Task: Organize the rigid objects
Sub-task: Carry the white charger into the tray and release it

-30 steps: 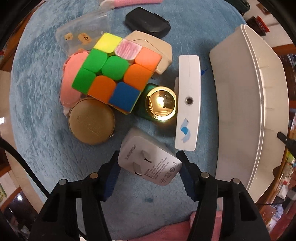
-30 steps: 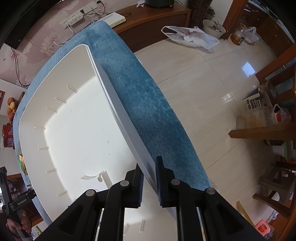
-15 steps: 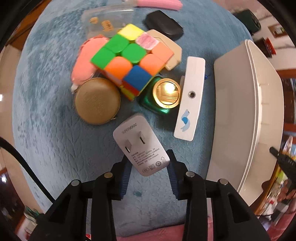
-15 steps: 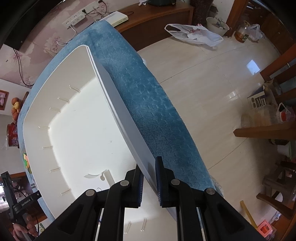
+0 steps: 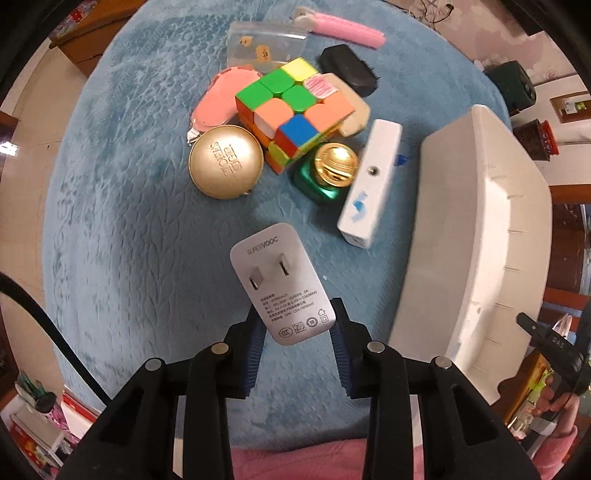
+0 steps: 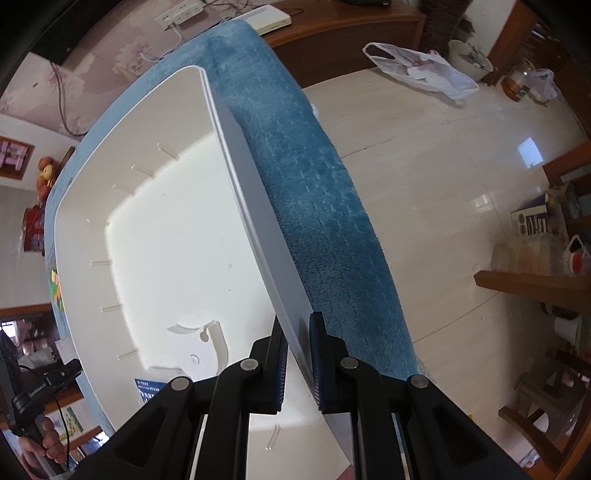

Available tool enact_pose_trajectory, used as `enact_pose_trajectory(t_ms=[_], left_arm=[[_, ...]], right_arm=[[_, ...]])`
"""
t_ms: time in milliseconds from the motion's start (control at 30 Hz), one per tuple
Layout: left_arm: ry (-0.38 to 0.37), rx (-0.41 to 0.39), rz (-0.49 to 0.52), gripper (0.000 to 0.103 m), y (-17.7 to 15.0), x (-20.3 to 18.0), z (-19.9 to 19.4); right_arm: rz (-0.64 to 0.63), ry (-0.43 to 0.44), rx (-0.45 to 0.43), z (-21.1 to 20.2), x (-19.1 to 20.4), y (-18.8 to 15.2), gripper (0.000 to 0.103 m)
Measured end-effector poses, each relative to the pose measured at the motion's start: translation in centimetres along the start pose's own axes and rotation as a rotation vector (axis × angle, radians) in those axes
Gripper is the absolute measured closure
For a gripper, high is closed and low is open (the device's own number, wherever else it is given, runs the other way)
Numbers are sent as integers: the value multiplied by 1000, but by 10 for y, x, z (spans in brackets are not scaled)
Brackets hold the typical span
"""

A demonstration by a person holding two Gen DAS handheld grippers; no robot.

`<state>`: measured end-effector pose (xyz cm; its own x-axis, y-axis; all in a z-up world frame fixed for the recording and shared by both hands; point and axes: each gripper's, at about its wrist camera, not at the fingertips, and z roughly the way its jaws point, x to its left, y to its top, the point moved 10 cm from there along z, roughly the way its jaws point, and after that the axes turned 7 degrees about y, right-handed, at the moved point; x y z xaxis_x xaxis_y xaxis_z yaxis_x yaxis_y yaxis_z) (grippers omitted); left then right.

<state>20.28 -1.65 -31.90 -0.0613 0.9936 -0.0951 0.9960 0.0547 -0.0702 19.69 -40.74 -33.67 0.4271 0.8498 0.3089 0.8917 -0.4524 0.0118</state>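
Observation:
My left gripper (image 5: 297,325) is shut on a white wall charger (image 5: 281,282), prongs facing the camera, lifted above the blue cloth (image 5: 129,240). Beyond it lie a colourful puzzle cube (image 5: 293,110), a gold round tin (image 5: 226,167), a green bottle with a gold cap (image 5: 330,170) and a white rectangular box (image 5: 371,181). The white plastic bin (image 5: 476,236) stands at the right. In the right wrist view my right gripper (image 6: 298,332) is shut on the bin's wall (image 6: 255,206); a label and moulded ribs show in the bin's inside (image 6: 159,251).
Farther back lie a pink oval case (image 5: 218,99), a clear bag (image 5: 264,46), a pink comb-like item (image 5: 347,27), a black case (image 5: 349,70) and a beige box (image 5: 354,103). Past the cloth's edge is tiled floor (image 6: 443,184) with wooden furniture (image 6: 535,288).
My left gripper closed on the charger and lifted it, pulling back from the pile; the objects now look smaller and farther. The right gripper kept its grip on the bin wall.

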Motion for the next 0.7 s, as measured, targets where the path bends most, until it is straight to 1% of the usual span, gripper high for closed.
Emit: enact_pose_trajectory(t_ms=[233, 300, 333, 433, 500, 533, 633, 700], left_arm=[[-34, -67, -26, 67, -27, -16, -43], [-45, -82, -22, 67, -33, -25, -57], [-54, -93, -20, 67, -37, -30, -66], [-67, -130, 15, 67, -41, -44, -84], [-69, -152, 35, 67, -42, -62, -95], [-71, -160, 46, 67, -35, -79, -102], [-96, -175, 70, 67, -26, -104, -100], [-109, -179, 81, 67, -28, -118, -103]], right_arm=[[-60, 11, 22, 1, 2, -1, 91], [-82, 12, 31, 2, 2, -2, 91], [-96, 10, 36, 2, 5, -2, 93], [-122, 12, 48, 2, 7, -1, 94], [-150, 15, 58, 1, 7, -2, 95], [-161, 16, 61, 1, 7, -3, 95], [-201, 17, 73, 1, 8, -6, 95], [-233, 12, 84, 2, 10, -8, 95]])
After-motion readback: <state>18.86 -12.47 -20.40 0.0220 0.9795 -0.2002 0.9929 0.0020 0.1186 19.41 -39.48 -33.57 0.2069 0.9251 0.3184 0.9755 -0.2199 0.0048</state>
